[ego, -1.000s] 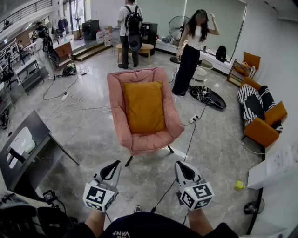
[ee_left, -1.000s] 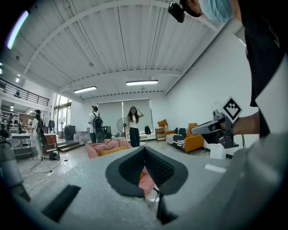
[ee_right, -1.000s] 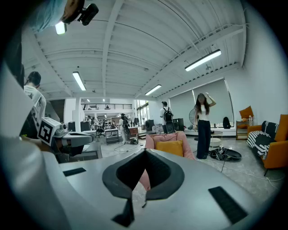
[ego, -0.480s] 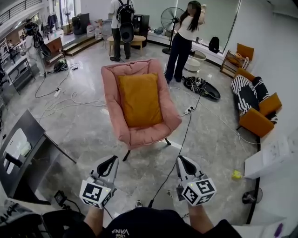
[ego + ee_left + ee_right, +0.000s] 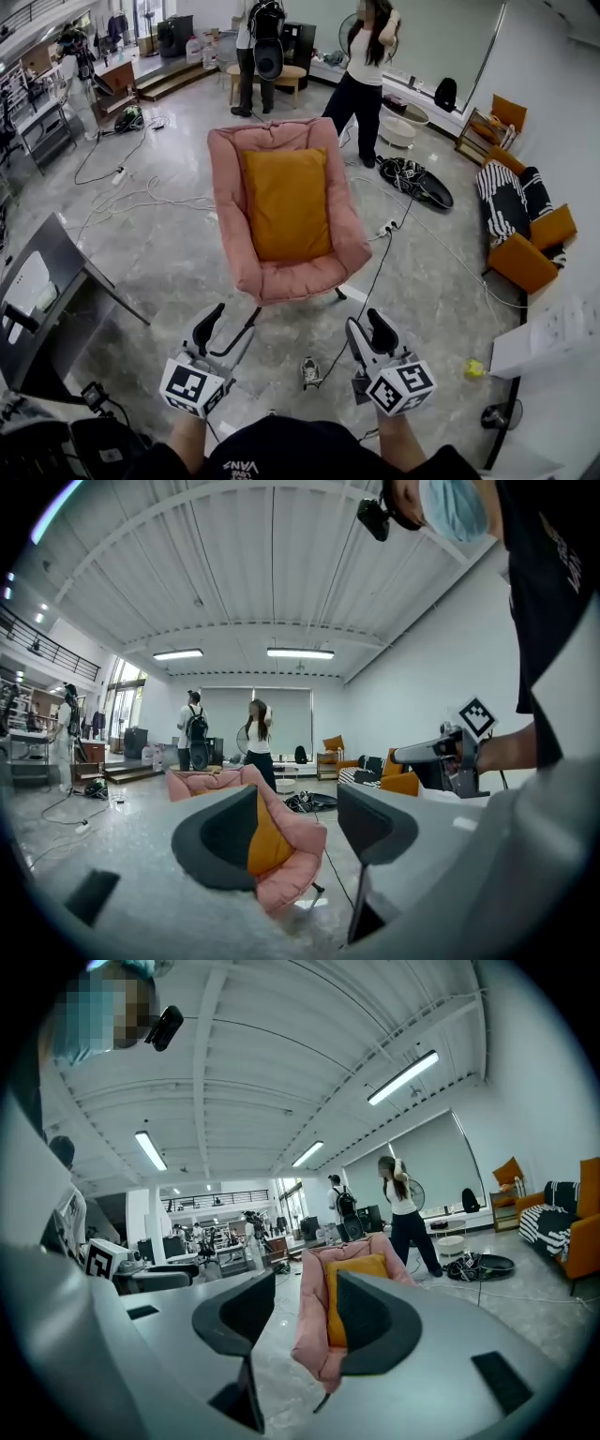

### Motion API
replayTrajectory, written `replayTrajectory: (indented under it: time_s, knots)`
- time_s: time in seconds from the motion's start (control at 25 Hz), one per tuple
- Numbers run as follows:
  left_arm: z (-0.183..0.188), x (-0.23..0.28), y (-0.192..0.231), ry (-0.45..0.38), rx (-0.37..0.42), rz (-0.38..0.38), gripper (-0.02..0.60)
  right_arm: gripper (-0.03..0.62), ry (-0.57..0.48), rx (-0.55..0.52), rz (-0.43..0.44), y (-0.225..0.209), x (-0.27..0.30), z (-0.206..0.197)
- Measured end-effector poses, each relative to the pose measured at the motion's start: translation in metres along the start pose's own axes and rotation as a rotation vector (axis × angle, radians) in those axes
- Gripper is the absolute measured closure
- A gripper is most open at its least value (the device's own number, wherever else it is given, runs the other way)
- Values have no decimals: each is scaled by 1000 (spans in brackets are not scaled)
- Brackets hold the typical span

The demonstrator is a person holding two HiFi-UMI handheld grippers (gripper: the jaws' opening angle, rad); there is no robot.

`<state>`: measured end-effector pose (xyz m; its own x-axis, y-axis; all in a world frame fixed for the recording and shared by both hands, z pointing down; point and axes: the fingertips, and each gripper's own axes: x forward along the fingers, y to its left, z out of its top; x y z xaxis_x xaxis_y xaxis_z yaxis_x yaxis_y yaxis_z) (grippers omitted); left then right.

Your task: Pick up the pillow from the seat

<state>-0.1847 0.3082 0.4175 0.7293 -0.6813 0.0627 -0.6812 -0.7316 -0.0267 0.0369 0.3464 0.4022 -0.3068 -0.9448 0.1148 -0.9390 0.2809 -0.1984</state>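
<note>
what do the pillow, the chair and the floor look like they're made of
Pillow: mustard-orange cloth, matte, probably soft-filled, judging by its rounded edges.
Chair: pink plush or fleece-like padding, matte, puffy and creased at the rim; the exact cloth is unclear.
Floor: grey veined stone or stone-look tile, polished, with faint reflections.

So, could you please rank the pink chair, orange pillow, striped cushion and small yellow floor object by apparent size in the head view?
1. pink chair
2. orange pillow
3. striped cushion, which lies farther from the camera, so its true size is unsure
4. yellow object
</note>
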Motion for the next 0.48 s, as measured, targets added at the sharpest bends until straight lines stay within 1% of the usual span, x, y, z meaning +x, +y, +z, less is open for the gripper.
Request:
replayTrajectory:
  time_s: [0.04, 0.12, 0.28, 0.48]
  knots:
    - [-1, 8, 3, 5, -5, 5, 315, 387, -2, 6, 8, -8, 8, 2]
    - [-1, 27, 11, 22, -26, 22, 290, 363, -6, 16, 21, -25, 27, 6]
    - [7, 73, 25, 30, -70, 61, 263, 338, 0, 35, 33, -66, 61, 17]
    - [18, 130, 37, 24, -69, 103, 244, 321, 3, 49, 61, -117, 100, 33]
